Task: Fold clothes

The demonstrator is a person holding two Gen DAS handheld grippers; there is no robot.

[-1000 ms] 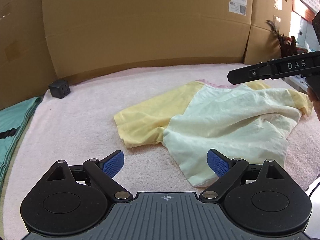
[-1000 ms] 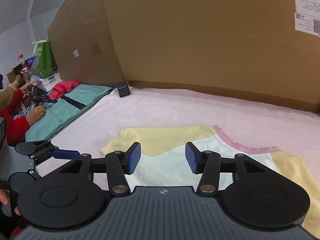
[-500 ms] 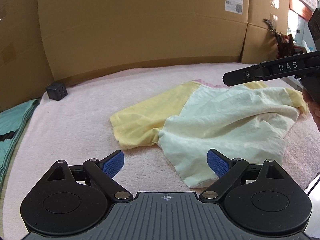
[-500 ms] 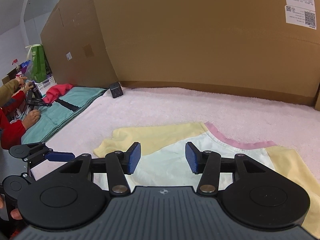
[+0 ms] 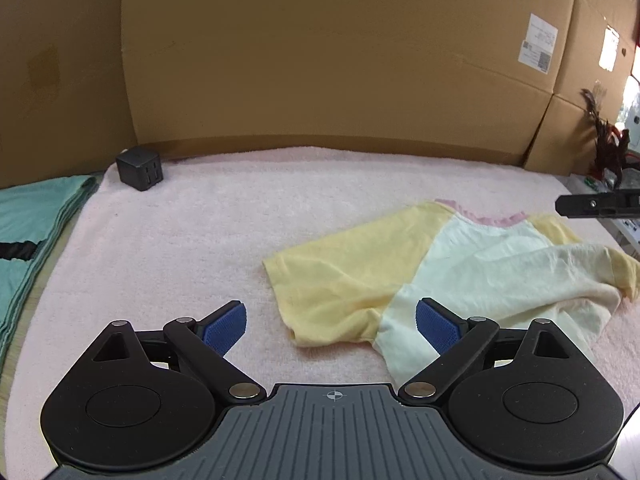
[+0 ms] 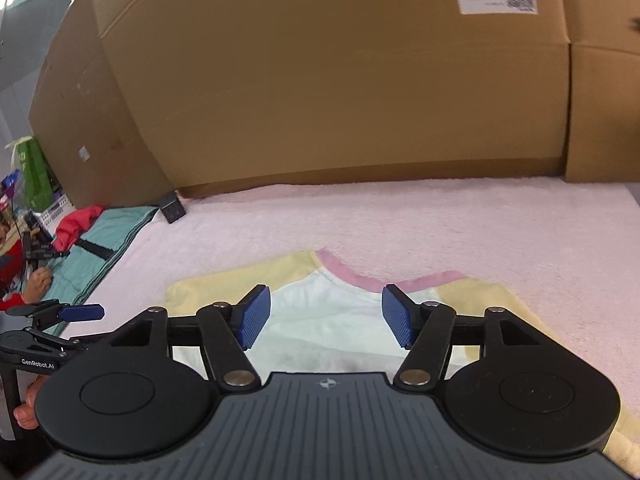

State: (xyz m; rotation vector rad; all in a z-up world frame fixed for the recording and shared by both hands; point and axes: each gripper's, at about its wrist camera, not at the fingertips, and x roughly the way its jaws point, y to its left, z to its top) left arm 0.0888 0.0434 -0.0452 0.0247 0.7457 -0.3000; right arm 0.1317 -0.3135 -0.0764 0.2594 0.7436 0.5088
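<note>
Cardboard boxes [image 5: 320,60] stand as a wall far ahead of both tongs. A pink towel [image 5: 200,232] spreads over the desk beneath the tongs and reaches back to the boxes. On it lies a crumpled shirt [image 5: 460,272], pale in the body with yellow sleeves and a pink collar. A teal cloth [image 5: 36,220] lies off to the left of the left tongs. A small black cube [image 5: 139,168] sits far ahead and left of them, by the boxes. The left tongs [image 5: 330,322] hover spread wide and hold nothing, the shirt's yellow sleeve between their blue pads. The right tongs [image 6: 325,316] hover parted and empty just above the pale chest, the collar just ahead.
</note>
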